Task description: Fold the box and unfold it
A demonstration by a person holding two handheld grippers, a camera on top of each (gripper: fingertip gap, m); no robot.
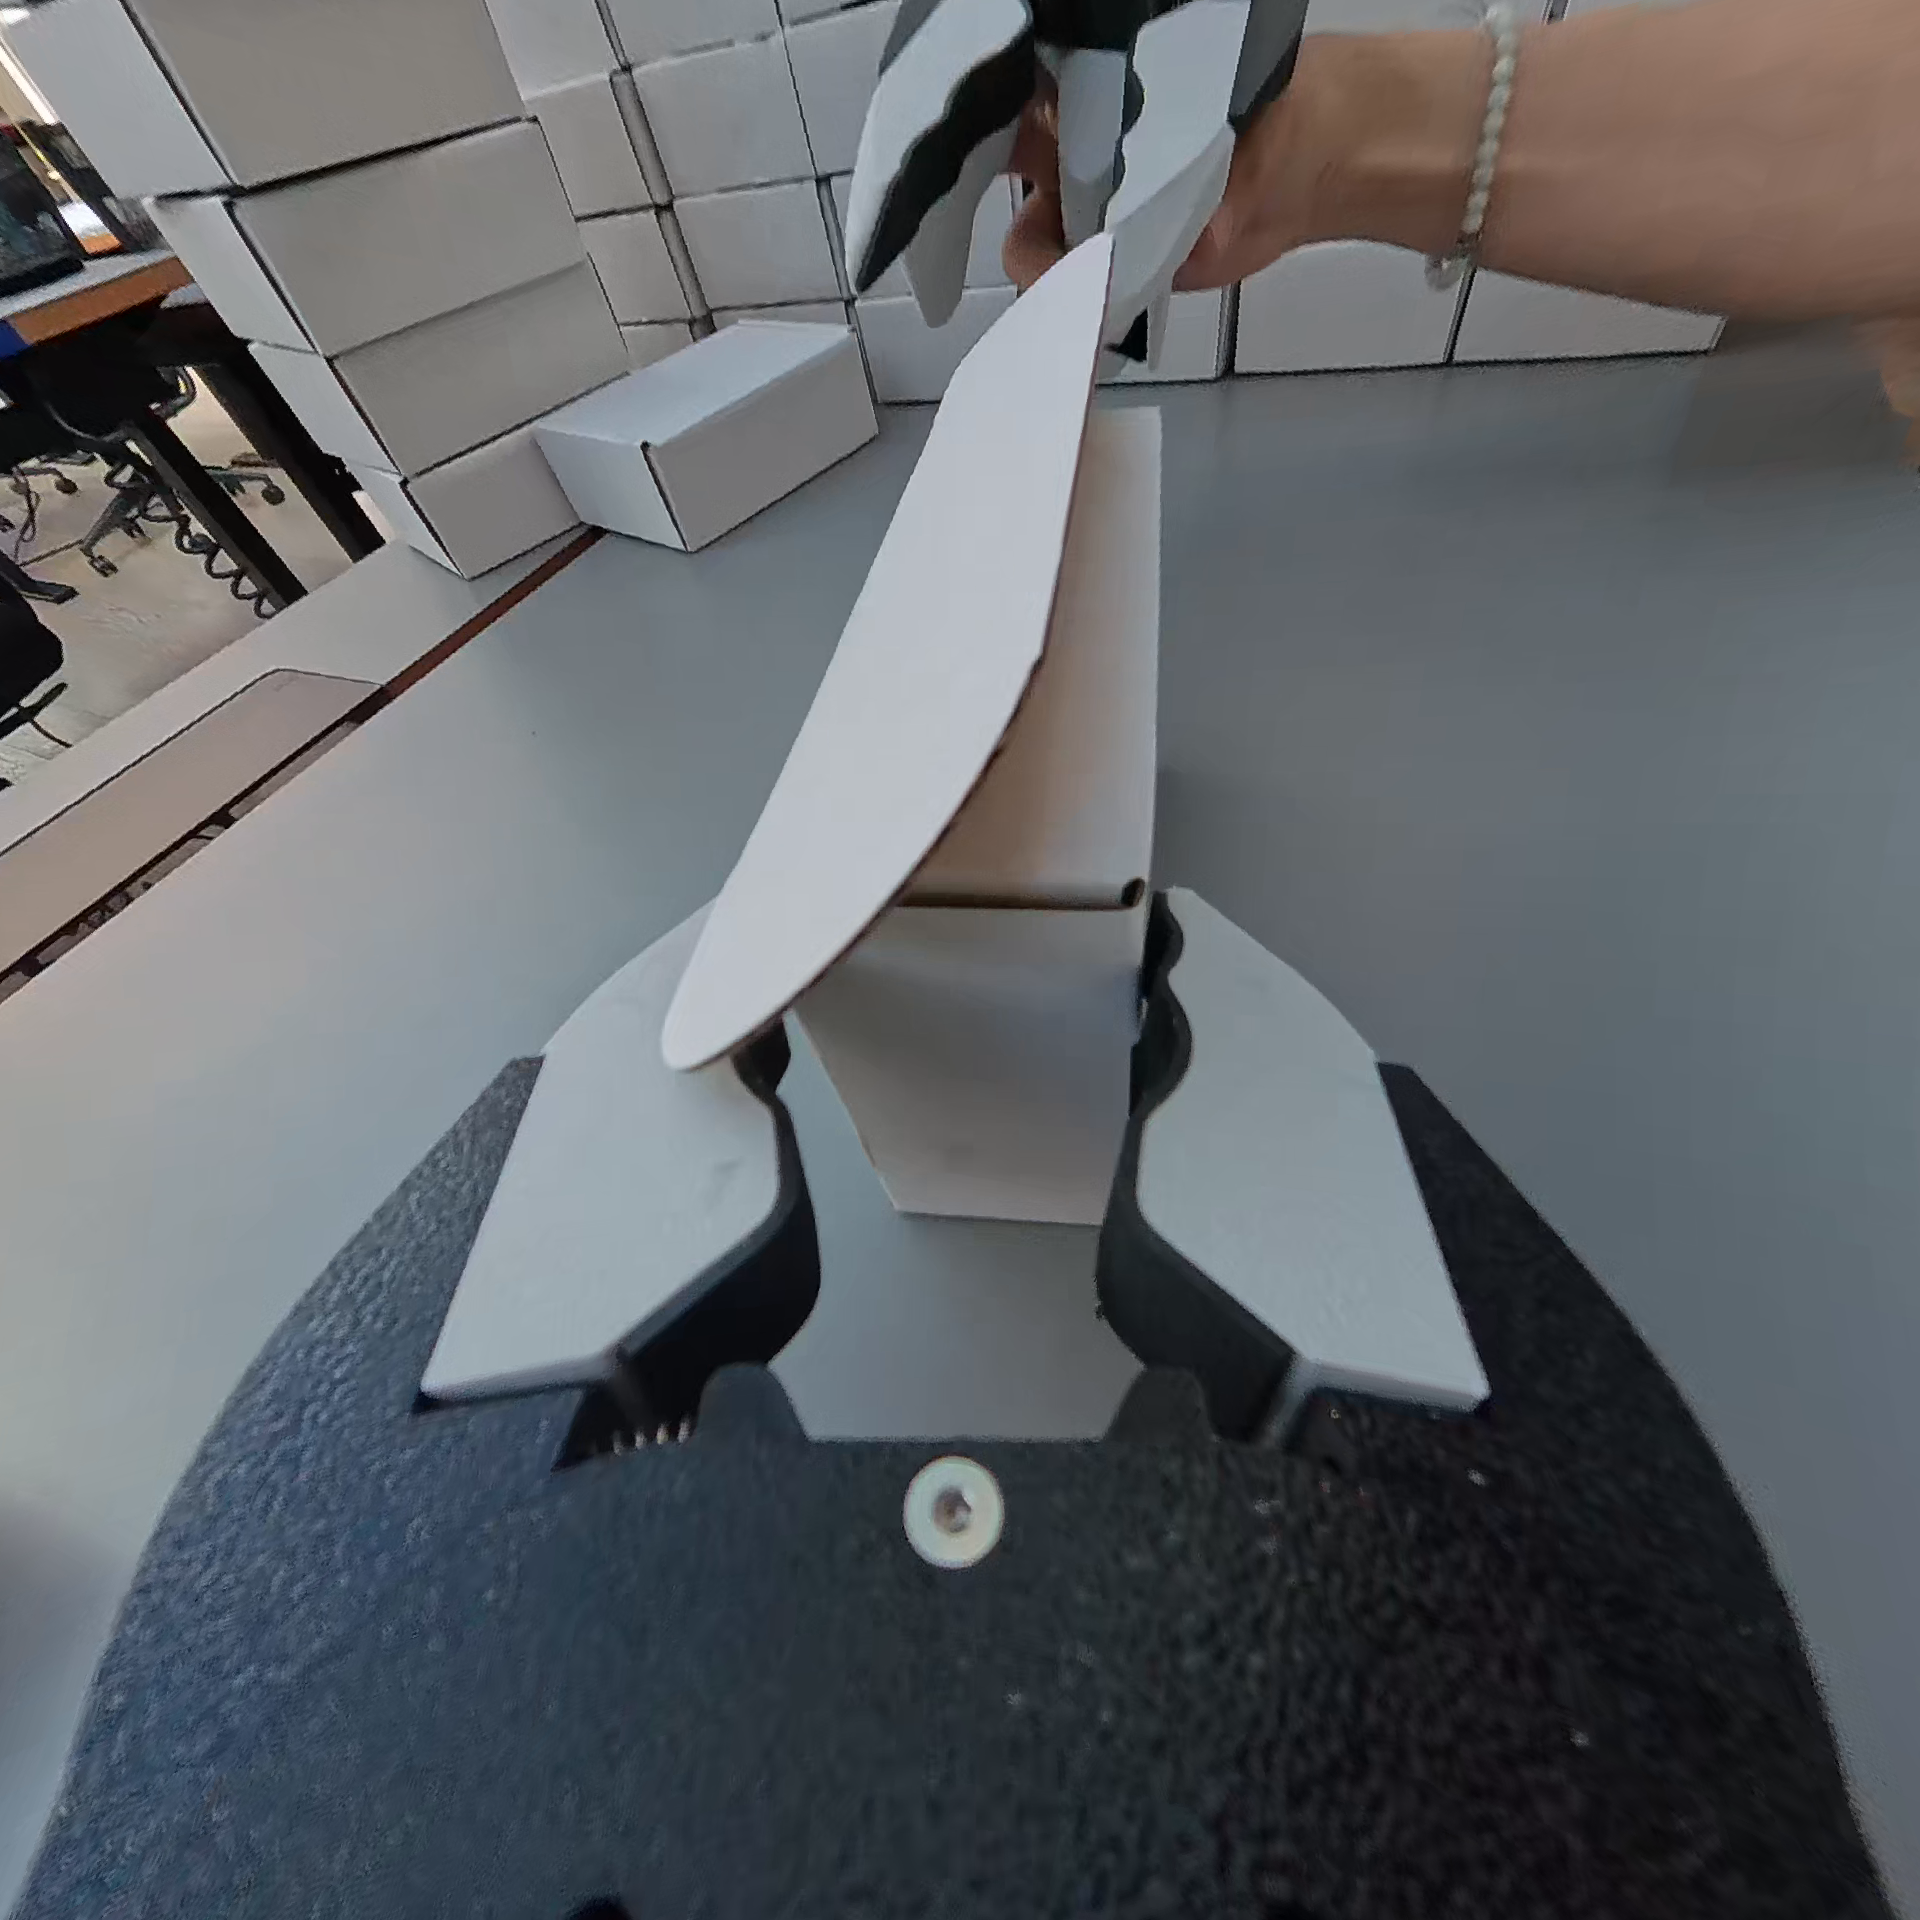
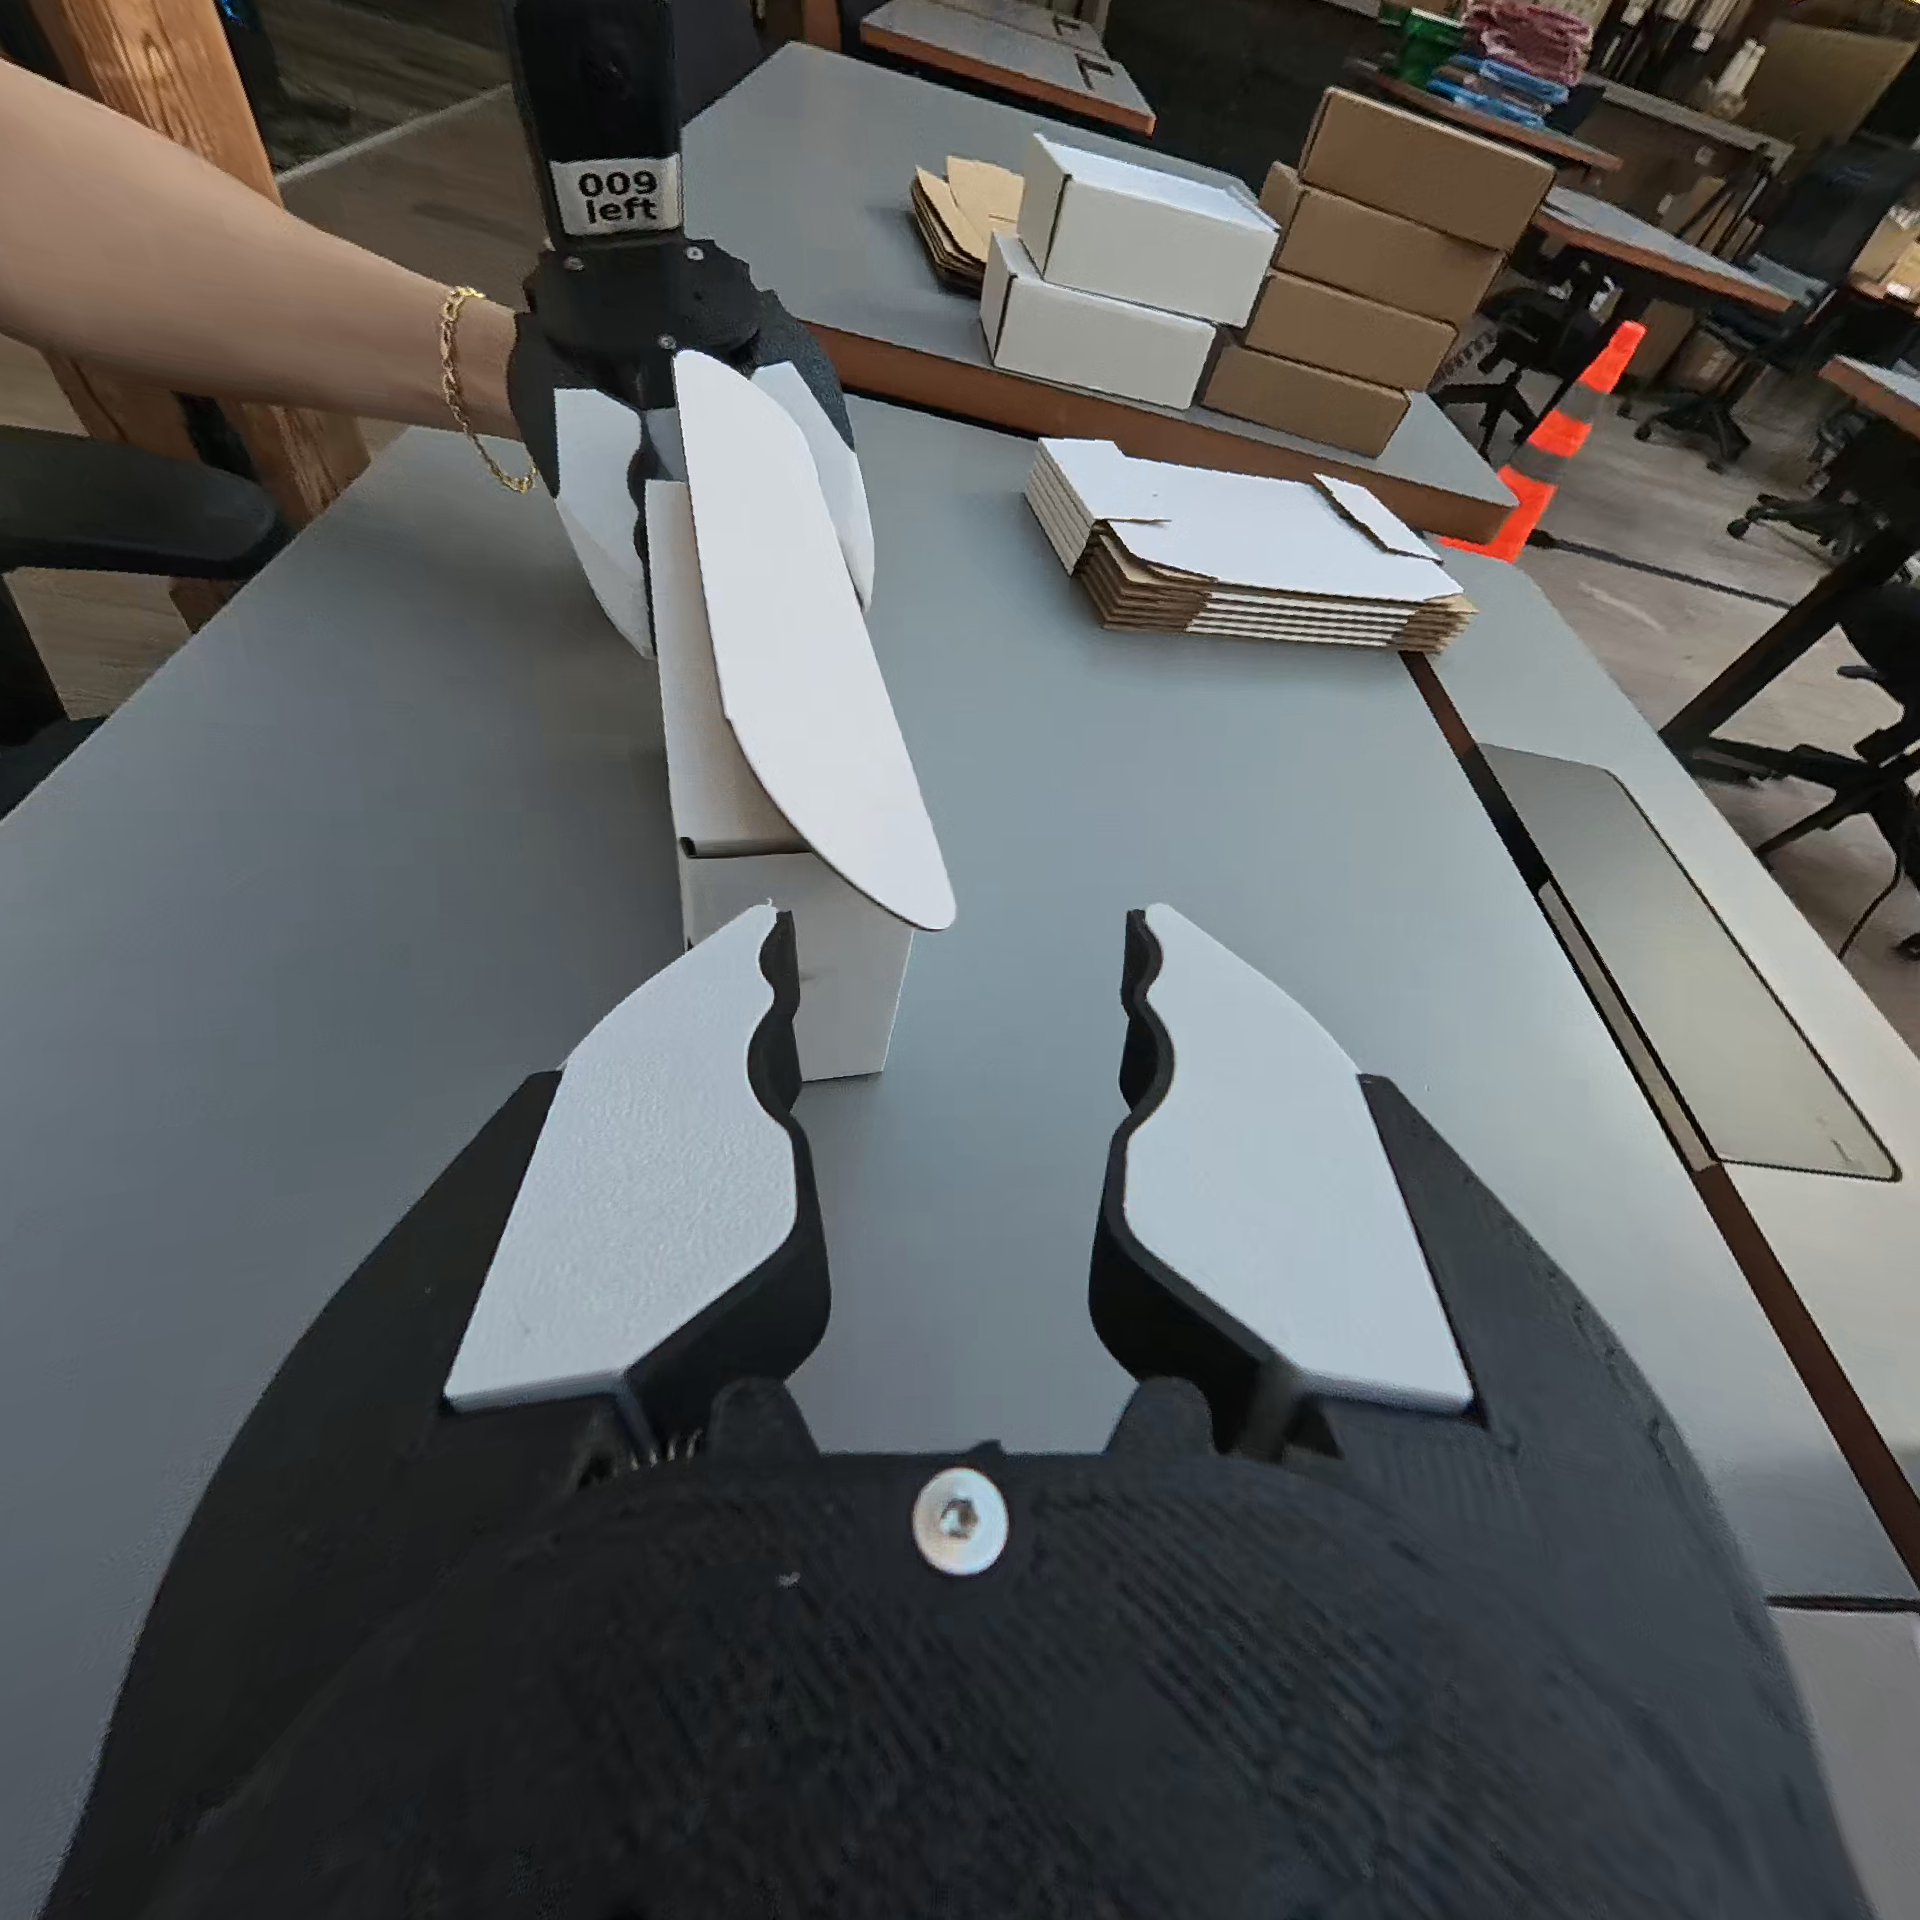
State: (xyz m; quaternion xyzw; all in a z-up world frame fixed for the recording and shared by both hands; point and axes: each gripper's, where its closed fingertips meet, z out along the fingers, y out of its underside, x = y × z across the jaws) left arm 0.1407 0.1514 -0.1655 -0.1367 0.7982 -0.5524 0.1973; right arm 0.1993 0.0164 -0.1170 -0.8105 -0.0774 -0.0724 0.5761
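Note:
A long white cardboard box [image 1: 987,1101] lies on the grey table [image 1: 1507,831], its rounded lid flap [image 1: 935,675] raised and slanting over it. My left gripper [image 1: 961,987] is open, with its fingers on either side of the box's near end and close against the walls. It also shows in the right wrist view [image 2: 717,561] at the box's far end. My right gripper [image 2: 956,920] is open at the other end of the box [image 2: 831,997]. The tip of the flap [image 2: 800,644] lies between its fingers, and its left finger [image 2: 665,1143] is beside the end wall. It appears in the left wrist view [image 1: 1044,322] held by a hand.
Stacks of folded white boxes [image 1: 395,260] line the table's far side, and one loose box [image 1: 707,447] sits in front of them. In the right wrist view there is a pile of flat box blanks [image 2: 1247,561], white and brown boxes [image 2: 1351,260] on the farther table, and an orange cone [image 2: 1569,426].

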